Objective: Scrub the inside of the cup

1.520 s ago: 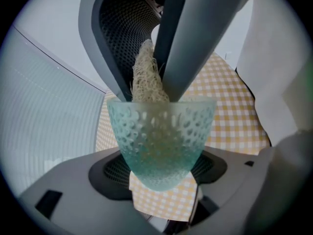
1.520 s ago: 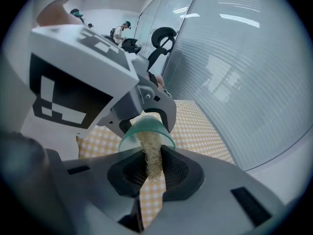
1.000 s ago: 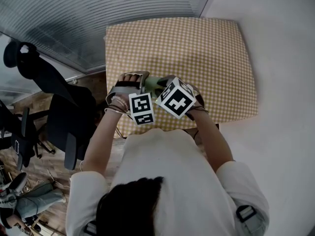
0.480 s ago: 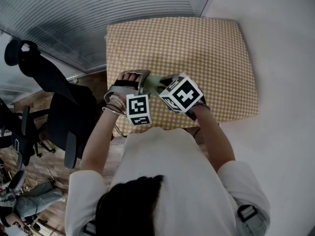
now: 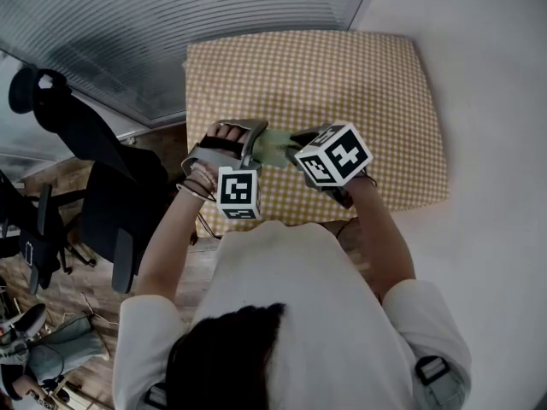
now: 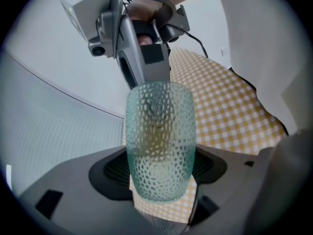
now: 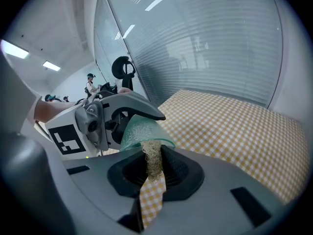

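A pale green dimpled glass cup is held above the table's near edge, lying tilted, with my left gripper shut on its lower body. In the head view the cup spans between the left gripper and the right gripper. My right gripper is shut on a beige fibrous scrubber. The scrubber's far end reaches into the cup's mouth. Through the glass the scrubber shows as a yellowish blur.
A yellow-and-white checked tablecloth covers the table beneath both hands. A black office chair stands to the left on a wooden floor. A glass wall with blinds runs behind the table. People stand far off.
The right gripper has rolled and its marker cube has swung to the right. The left gripper has lifted slightly with the cup. Both grips are unchanged.
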The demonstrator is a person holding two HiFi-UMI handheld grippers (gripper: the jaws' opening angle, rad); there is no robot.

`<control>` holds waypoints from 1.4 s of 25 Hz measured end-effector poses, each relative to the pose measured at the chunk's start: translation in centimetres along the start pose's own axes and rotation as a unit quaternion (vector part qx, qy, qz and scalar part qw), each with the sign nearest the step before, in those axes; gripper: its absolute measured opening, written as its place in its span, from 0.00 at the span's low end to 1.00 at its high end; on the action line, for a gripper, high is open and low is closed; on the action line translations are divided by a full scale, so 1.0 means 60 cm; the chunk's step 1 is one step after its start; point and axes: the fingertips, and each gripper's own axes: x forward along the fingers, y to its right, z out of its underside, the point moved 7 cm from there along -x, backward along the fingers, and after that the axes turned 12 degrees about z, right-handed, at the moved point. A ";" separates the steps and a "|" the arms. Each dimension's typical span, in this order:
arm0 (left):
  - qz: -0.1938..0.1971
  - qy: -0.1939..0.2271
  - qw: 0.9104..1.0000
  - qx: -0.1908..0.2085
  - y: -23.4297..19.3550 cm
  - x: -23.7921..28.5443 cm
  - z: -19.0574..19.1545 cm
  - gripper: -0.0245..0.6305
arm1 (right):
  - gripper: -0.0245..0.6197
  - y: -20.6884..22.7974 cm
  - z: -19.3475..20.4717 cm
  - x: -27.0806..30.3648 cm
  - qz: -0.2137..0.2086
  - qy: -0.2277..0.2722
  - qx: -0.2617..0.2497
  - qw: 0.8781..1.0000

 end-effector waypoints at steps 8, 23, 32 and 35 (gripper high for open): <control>-0.050 0.044 0.998 0.023 -0.021 -0.029 -0.011 0.56 | 0.13 0.027 -0.004 -0.017 -0.045 0.019 0.089 0.995; -0.098 0.093 0.990 0.033 -0.035 -0.054 -0.024 0.56 | 0.13 0.037 -0.001 -0.033 -0.216 -0.012 0.290 0.932; -0.109 0.078 0.990 0.049 -0.032 -0.045 -0.019 0.56 | 0.13 0.034 0.012 -0.024 -0.298 -0.068 0.378 0.874; -0.114 0.074 0.990 0.042 -0.034 -0.044 -0.016 0.56 | 0.13 0.027 0.016 -0.024 -0.337 -0.072 0.431 0.834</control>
